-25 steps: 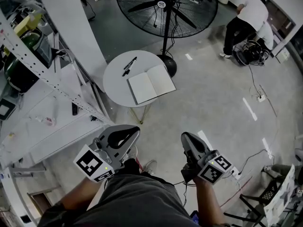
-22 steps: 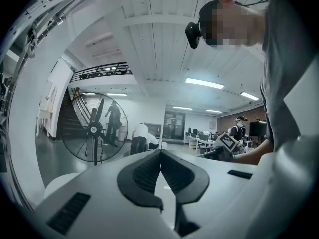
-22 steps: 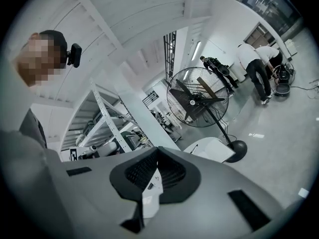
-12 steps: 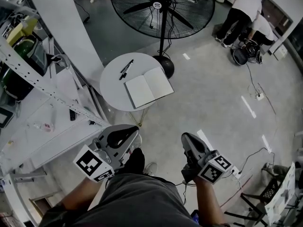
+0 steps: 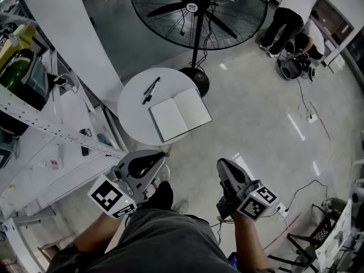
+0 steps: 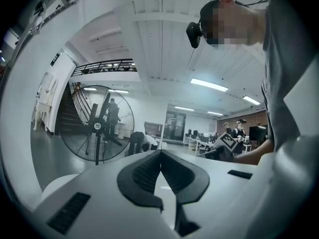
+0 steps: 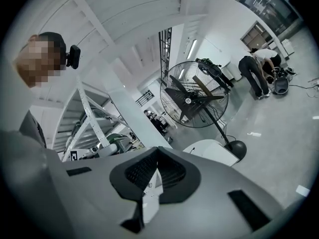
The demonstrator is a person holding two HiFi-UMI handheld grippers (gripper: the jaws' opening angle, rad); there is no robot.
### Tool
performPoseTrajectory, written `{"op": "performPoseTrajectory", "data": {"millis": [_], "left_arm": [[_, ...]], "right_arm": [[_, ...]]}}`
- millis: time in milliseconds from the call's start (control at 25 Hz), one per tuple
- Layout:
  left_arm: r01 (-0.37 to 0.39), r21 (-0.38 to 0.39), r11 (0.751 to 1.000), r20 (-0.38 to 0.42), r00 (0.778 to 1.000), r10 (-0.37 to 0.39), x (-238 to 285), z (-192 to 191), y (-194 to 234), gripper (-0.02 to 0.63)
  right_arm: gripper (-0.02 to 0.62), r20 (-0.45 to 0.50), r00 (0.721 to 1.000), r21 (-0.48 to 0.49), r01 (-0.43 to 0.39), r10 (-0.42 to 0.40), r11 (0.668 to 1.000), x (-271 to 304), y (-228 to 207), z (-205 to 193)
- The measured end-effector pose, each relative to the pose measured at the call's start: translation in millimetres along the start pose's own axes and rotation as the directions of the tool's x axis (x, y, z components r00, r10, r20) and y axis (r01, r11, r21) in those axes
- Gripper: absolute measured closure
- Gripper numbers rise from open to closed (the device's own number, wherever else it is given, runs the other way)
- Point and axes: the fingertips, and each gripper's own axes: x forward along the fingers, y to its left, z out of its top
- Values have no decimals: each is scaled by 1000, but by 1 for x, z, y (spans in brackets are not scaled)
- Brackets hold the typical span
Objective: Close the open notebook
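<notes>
The open white paper notebook (image 5: 180,114) lies flat on the small round white table (image 5: 132,117), well ahead of both grippers. The grey left gripper (image 5: 161,159) and the grey right gripper (image 5: 222,165) each have their jaws pressed together, holding nothing.

Pale grey left tool (image 5: 161,158) and right tool (image 5: 222,164), black pads (image 6: 143,174), marker cubes (image 5: 114,201) (black-and-white squares); grey shirt (image 5: 165,243).

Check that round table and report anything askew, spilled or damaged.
The notebook lies open at a slant, and its right-hand corner seems to jut past the round table rim. The pens lie beside it; nothing looks spilled or damaged.
</notes>
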Motion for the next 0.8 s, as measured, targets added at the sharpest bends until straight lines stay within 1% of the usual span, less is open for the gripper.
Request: {"op": "performPoseTrajectory", "data": {"millis": [520,800], "left_arm": [[37,-37,999,-31,999,-38,40,0,120,591],[62,-53,997,-37,997,-64,51,0,175,591]], "right_arm": [[578,-16,999,20,52,-51,998,114,-29,27],[578,-26,995,7,94,-94,996,164,-39,37]]}}
